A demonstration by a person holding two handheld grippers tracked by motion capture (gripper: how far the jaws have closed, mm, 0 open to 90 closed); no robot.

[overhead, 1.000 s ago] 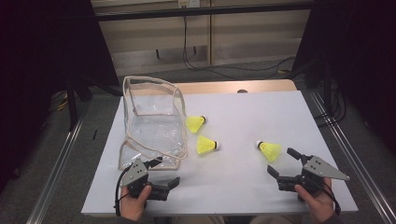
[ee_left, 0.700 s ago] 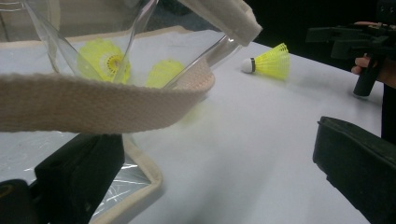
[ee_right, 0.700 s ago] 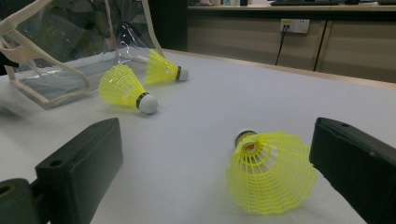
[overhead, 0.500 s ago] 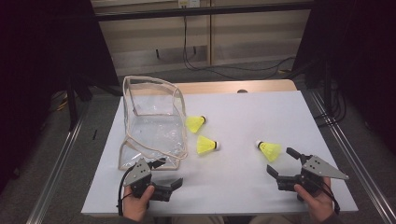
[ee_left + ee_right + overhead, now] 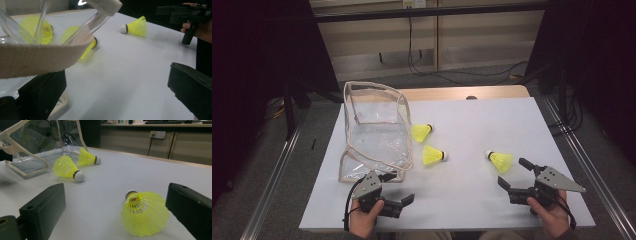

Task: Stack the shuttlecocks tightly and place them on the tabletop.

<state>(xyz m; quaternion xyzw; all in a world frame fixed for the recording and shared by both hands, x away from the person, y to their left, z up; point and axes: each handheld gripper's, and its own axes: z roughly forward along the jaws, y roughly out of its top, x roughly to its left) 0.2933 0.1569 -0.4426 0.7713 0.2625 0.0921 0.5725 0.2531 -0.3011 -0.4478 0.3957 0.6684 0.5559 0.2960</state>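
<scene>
The high view looks forward and down from above the person's side, taking in the whole white desk (image 5: 472,130) and the dark floor around it. The left gripper view sits low at the near left, very close to the clear bag (image 5: 37,57), facing right across the desk toward the right gripper (image 5: 190,15). The right gripper view sits low at the near right, facing far-left. All three share the three yellow shuttlecocks (image 5: 145,216) and the bag.
</scene>
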